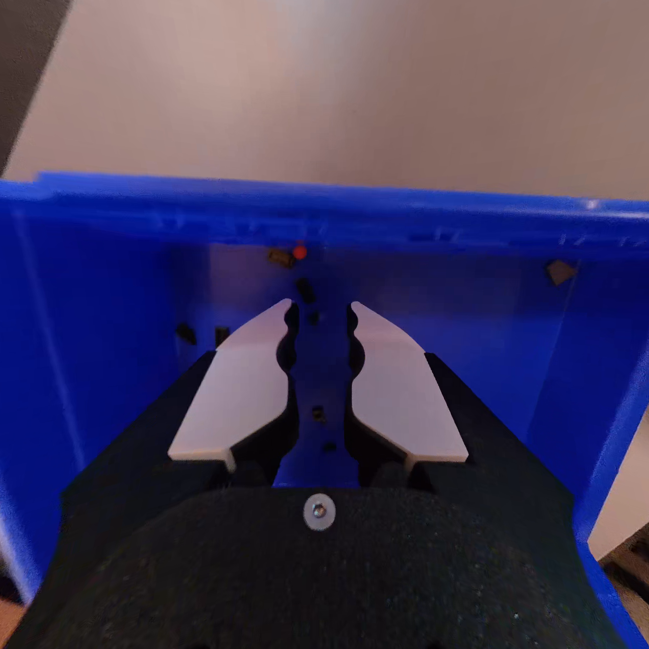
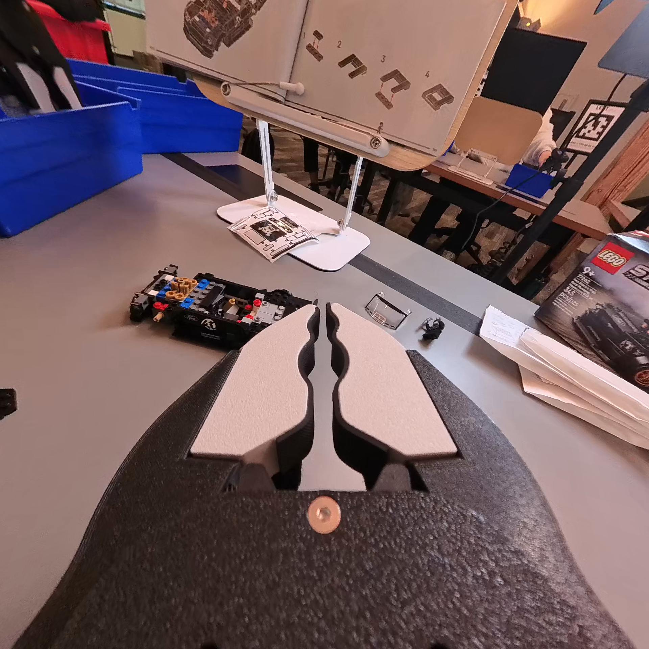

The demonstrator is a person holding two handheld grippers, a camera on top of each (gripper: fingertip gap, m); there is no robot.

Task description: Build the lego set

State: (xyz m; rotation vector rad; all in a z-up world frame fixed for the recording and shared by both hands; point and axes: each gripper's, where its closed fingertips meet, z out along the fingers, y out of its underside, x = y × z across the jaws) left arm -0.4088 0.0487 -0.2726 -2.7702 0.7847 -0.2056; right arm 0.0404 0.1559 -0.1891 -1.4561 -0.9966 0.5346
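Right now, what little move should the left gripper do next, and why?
Probably dip lower toward the small dark piece just past its tips. The left gripper is open and empty inside the blue bin, holding nothing for the half-built car.

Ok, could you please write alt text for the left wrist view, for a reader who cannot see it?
The left claw, open and empty, reaches into a blue bin. On the bin floor, a few small dark pieces and one red piece lie scattered ahead of the fingertips. A pale table shows beyond the bin.
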